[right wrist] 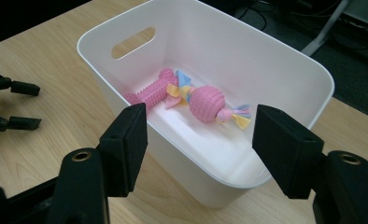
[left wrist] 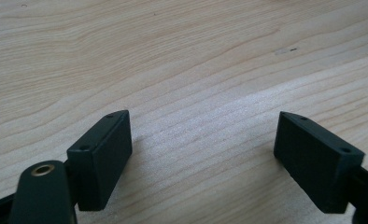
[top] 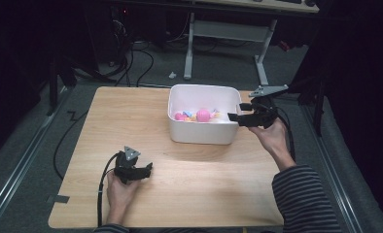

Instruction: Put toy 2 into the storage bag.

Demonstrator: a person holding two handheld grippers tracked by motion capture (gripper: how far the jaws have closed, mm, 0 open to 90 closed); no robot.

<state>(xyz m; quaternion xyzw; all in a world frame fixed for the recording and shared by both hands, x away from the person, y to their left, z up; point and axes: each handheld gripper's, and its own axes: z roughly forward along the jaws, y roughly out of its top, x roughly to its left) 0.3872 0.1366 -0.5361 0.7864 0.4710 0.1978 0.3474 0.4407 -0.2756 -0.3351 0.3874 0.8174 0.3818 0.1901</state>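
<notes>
A white plastic bin point(top: 199, 133) point(right wrist: 294, 60) stands on the far middle of the wooden table. Inside it lies a pink spiky toy with a ball and coloured ribbon tufts point(top: 202, 115) point(right wrist: 205, 103). My right gripper point(top: 237, 111) point(right wrist: 201, 140) is held open just off the bin's right rim, nothing between its jaws. My left gripper point(top: 149, 169) point(left wrist: 203, 144) rests low over the bare wood near the table's front left, open and holding nothing. The left gripper point(right wrist: 23, 105) also appears at the far left of the right gripper view.
The wooden table point(top: 131, 121) has bare room left of and in front of the bin. Cables point(top: 101, 189) trail from the grippers. Beyond the table are a grey floor, loose cables and a desk frame point(top: 226, 34).
</notes>
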